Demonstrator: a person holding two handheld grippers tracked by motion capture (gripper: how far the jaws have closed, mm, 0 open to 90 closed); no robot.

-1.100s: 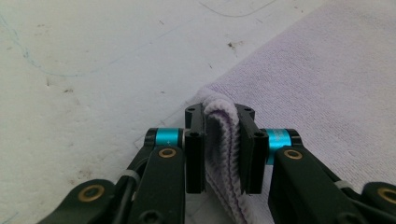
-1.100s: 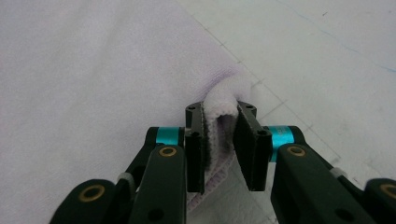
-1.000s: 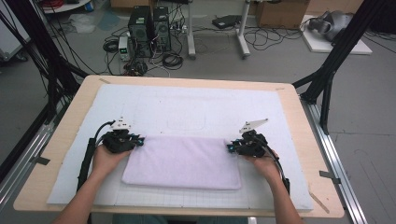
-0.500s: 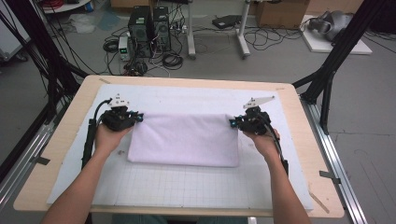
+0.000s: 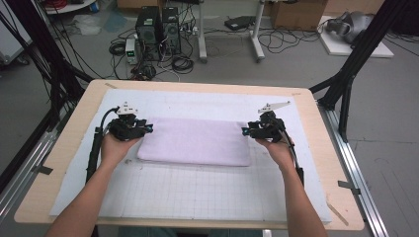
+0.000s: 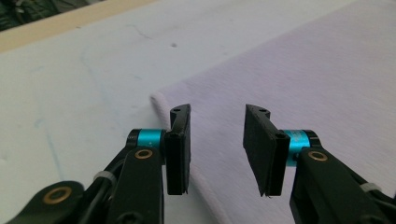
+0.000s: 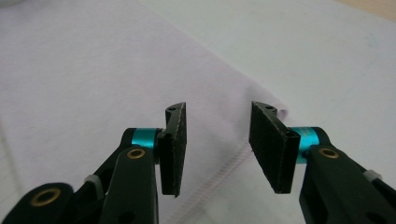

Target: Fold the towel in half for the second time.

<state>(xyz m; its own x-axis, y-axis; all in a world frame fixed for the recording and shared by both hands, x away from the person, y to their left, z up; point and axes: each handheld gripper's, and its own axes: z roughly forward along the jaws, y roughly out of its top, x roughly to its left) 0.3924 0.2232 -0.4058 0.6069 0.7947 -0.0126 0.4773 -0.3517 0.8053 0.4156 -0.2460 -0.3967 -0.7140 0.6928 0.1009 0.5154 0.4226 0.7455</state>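
A folded pale lilac towel (image 5: 195, 140) lies flat on the white grid mat (image 5: 197, 192). My left gripper (image 5: 147, 128) hovers at the towel's left end and my right gripper (image 5: 245, 131) at its right end, both pointing inward. In the left gripper view the towel's rounded edge (image 6: 303, 70) lies below the left gripper (image 6: 218, 113), whose jaws have just been opening with nothing between the pads. In the right gripper view the right gripper (image 7: 219, 109) hangs over the towel's stitched corner (image 7: 93, 70). Its jaws have also just been opening, and they stand apart and empty.
The mat covers most of a wooden table (image 5: 326, 148), with bare mat in front of the towel and behind it. Black frame legs (image 5: 346, 84) stand at both sides. Computer towers (image 5: 158, 27) and cables sit on the floor beyond the far edge.
Both hands carried the towel away from the person, toward the mat's far side. Both grippers then opened and let go of the towel's ends.
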